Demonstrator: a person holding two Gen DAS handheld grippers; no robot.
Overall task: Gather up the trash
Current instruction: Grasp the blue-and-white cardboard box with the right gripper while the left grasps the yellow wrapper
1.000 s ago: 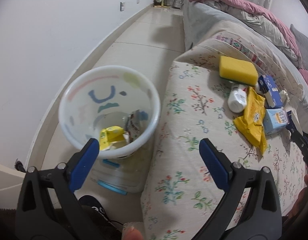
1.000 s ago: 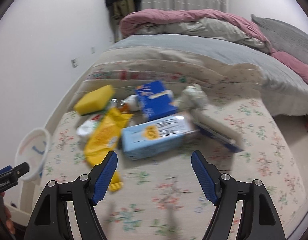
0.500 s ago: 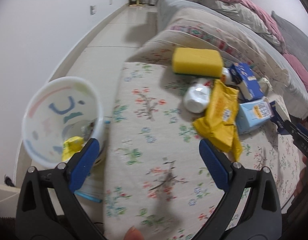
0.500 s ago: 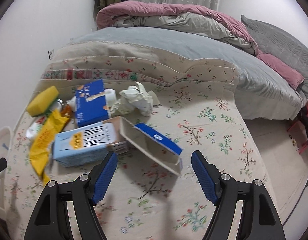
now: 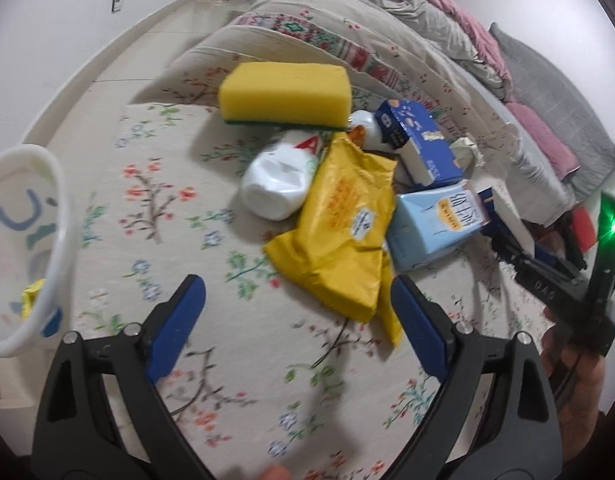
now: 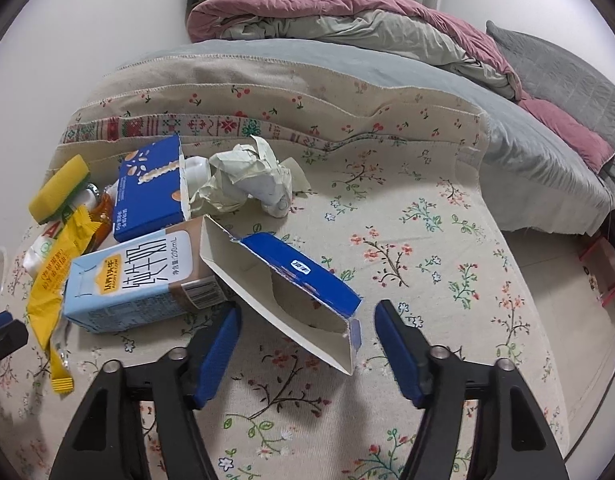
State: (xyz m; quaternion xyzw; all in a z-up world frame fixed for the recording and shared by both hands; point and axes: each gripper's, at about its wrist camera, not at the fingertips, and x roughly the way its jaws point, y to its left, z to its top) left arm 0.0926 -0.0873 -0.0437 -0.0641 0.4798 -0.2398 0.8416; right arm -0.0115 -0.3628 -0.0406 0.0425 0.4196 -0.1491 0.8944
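Right now both grippers hang over a floral cloth (image 6: pixel 407 240) where the trash lies in a heap. The left gripper (image 5: pixel 298 312) has its jaws wide apart with nothing between them; they have just been closing a little, and the lower edge of a yellow wrapper (image 5: pixel 343 236) lies just ahead of its right finger. Beside that wrapper sit a crushed white bottle (image 5: pixel 277 188), a yellow sponge (image 5: pixel 285 94), a dark blue box (image 5: pixel 419 140) and a light blue milk carton (image 5: pixel 435 228). A white bin (image 5: pixel 47 240) stands at the left edge of the left wrist view, off the cloth.

The right gripper (image 6: pixel 307 322) is partly open and its jaws have just been closing; the open end of a torn blue-and-white carton (image 6: pixel 291 276) lies between its fingertips, though neither pad presses on it. Crumpled paper (image 6: pixel 247 180) rests behind, near the dark blue box.
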